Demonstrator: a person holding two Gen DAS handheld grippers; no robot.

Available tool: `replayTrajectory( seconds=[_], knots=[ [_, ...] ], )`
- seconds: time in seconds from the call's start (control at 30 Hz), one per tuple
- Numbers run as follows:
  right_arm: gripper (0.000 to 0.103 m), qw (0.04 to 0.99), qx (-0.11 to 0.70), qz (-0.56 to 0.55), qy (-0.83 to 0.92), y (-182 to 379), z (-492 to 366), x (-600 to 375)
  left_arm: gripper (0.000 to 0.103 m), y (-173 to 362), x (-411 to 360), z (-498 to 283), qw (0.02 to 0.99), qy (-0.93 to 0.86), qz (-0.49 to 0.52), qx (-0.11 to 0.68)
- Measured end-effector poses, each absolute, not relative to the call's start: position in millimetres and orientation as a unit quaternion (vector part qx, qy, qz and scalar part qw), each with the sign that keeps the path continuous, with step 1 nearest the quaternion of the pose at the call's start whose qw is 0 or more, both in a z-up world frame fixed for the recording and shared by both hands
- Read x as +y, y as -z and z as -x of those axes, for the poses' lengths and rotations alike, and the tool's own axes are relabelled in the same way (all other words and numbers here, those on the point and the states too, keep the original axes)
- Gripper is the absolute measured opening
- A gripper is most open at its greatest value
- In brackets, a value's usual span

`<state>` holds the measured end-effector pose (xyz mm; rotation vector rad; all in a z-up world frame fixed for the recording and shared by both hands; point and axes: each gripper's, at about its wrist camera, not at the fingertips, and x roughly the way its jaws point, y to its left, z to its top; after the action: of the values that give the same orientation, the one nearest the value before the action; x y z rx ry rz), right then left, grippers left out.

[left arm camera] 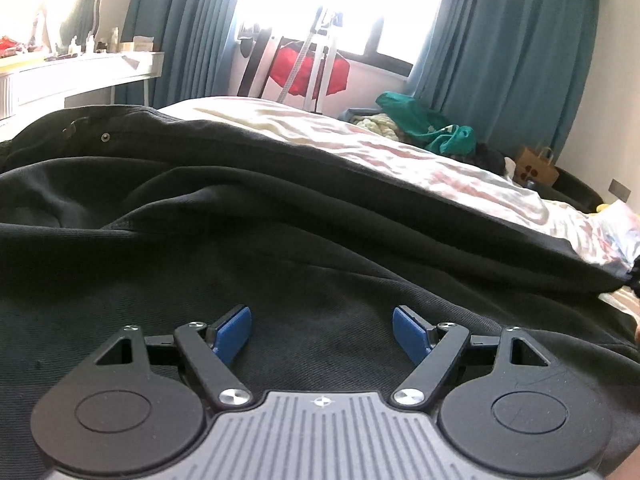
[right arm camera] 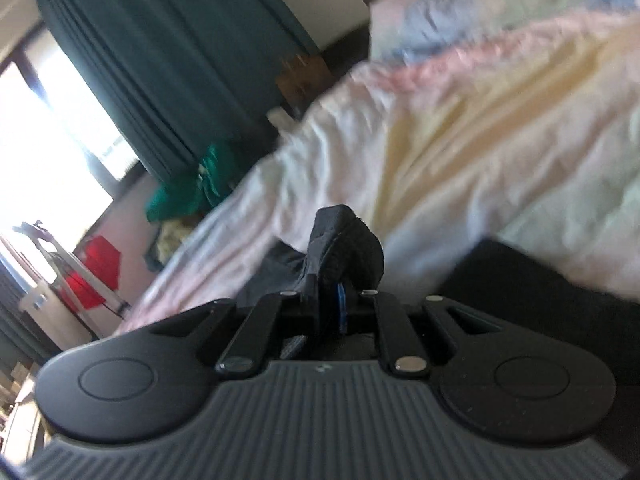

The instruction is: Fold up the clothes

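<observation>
A black garment (left arm camera: 248, 216), with a metal stud near its far left edge, lies spread over the bed and fills the left wrist view. My left gripper (left arm camera: 322, 330) is open and empty, low over the black cloth, its blue pads (left arm camera: 232, 334) wide apart. My right gripper (right arm camera: 334, 280) is shut on a bunched fold of the black garment (right arm camera: 344, 244), which sticks up between the fingers above the bed. The right wrist view is tilted and blurred.
The pastel patterned bedsheet (left arm camera: 420, 160) shows beyond the garment and in the right wrist view (right arm camera: 480, 140). A green cloth pile (left arm camera: 424, 124) lies at the far bed edge. A white dressing table (left arm camera: 80, 72), a red item on a stand (left arm camera: 308, 72), teal curtains and a paper bag (left arm camera: 536, 168) stand around.
</observation>
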<state>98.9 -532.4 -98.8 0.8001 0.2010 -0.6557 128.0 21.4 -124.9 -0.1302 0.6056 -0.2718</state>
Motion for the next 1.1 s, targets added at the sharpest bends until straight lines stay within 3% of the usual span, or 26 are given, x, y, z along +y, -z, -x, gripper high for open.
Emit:
replayTrajectory(
  seconds=[0.27,0.47,0.57,0.63,0.67,0.83,1.1],
  knots=[
    [0.015,0.828,0.164,-0.418,0.336,131,-90,-542,0.080,123,13,-124,0.944,0.144,0.045,0.295],
    [0.021,0.830,0.148,-0.394,0.365,94,-55,-521,0.080,119,12,-118,0.945,0.147,0.035,0.289],
    [0.041,0.819,0.143,-0.377,0.408,77,-27,-509,0.080,114,16,-114,0.946,0.144,0.042,0.286],
    [0.061,0.805,0.140,-0.378,0.436,67,-7,-505,0.080,111,21,-112,0.947,0.143,0.048,0.284],
    [0.063,0.799,0.134,-0.375,0.450,62,3,-502,0.080,109,22,-109,0.947,0.142,0.050,0.284],
    [0.064,0.750,0.110,-0.355,0.547,49,52,-494,0.080,103,25,-97,0.948,0.131,0.053,0.285],
    [0.060,0.682,0.187,-0.525,0.474,111,61,-530,0.080,101,27,-91,0.950,0.110,0.055,0.288]
  ],
)
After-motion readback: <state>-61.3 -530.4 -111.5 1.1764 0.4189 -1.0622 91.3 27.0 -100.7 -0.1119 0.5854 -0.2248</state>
